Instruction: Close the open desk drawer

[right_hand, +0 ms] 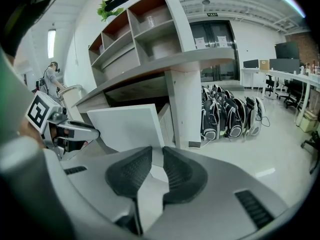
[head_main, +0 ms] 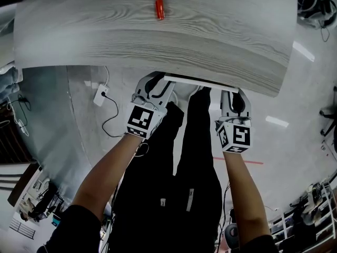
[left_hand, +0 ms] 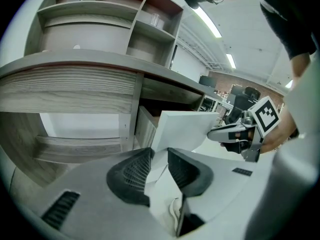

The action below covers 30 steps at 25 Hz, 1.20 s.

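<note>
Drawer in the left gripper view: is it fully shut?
No, the white drawer front stands out from the desk, with the drawer's side panel showing behind it.

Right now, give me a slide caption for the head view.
Left gripper and right gripper at the white drawer front, pulled out beneath a grey desk bearing a red marker.

Bright, even indoor light from ceiling strip lights (left_hand: 207, 24); glare patches on glossy floor (head_main: 310, 99). Heavy fisheye, dark vignetted corners in gripper views. Close foreground soft, possibly defocus; recess under desk (head_main: 158, 46) shadowed
</note>
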Available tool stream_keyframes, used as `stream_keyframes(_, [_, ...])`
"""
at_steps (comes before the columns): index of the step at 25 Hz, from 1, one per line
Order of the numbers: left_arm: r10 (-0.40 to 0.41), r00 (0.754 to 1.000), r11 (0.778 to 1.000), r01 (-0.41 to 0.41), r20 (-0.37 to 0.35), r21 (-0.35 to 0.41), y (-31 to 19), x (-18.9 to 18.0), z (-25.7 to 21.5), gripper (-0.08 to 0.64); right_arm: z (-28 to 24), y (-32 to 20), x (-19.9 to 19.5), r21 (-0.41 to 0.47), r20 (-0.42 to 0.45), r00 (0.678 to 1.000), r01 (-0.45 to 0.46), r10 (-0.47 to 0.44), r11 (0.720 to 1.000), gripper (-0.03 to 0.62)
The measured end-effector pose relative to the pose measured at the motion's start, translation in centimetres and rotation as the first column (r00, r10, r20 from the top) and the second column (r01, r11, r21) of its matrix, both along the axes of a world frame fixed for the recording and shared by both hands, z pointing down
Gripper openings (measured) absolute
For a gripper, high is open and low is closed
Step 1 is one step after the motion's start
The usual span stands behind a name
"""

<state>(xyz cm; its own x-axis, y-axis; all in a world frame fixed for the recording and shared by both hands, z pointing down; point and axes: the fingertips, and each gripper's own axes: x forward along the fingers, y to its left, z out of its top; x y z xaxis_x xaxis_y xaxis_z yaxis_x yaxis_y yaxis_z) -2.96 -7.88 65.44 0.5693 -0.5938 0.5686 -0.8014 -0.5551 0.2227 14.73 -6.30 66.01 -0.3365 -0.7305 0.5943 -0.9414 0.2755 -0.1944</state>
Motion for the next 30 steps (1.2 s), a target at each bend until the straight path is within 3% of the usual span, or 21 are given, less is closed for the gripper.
stream_keyframes(21, [-0.040,0.999,0.998,0.041,-0.024,0.038,-4.2,0.3,-0.2,0.114,-0.1,-3.9,0.4,0.035,0.000,0.999,-0.047,0.047,0.998,0.083])
stream_keyframes(30, [-0.053,0.998,0.998,0.054,-0.031,0.045,-4.7,0.2,0.0,0.114,0.1,-4.6,0.2,0.046,-0.001,1.000,-0.027,0.027,0.999,0.083])
